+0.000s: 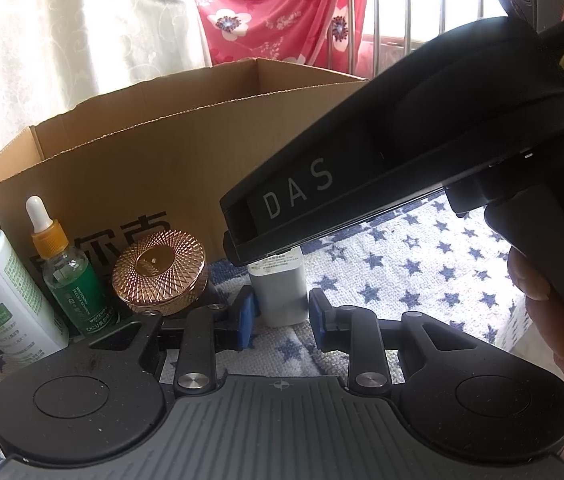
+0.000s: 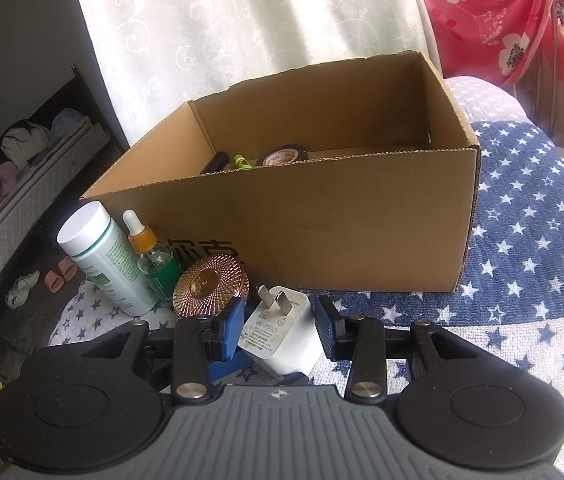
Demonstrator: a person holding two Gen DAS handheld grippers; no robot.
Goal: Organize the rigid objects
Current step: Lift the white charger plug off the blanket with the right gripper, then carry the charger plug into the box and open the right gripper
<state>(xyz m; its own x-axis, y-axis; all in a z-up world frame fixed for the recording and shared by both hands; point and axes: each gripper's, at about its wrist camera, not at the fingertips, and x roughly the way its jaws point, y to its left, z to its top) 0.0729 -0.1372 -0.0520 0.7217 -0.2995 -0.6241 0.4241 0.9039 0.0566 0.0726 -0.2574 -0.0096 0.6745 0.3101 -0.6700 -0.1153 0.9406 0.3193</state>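
Observation:
A white plug adapter (image 2: 279, 334) stands on the star-patterned cloth in front of an open cardboard box (image 2: 362, 232). My right gripper (image 2: 279, 330) has its blue pads on both sides of the adapter and looks shut on it. In the left wrist view the adapter (image 1: 282, 294) sits between my left gripper's (image 1: 282, 316) open pads with gaps on each side; the right gripper's black body (image 1: 402, 152) hangs over it. A rose-gold round tin (image 2: 211, 290), a green dropper bottle (image 2: 155, 258) and a white bottle (image 2: 101, 256) stand left of the adapter.
The box (image 1: 161, 168) holds a tape roll (image 2: 284, 155), a black item and a green item. The blue and white star cloth (image 2: 522, 240) spreads to the right. Curtains hang behind; the surface drops off to the floor at left.

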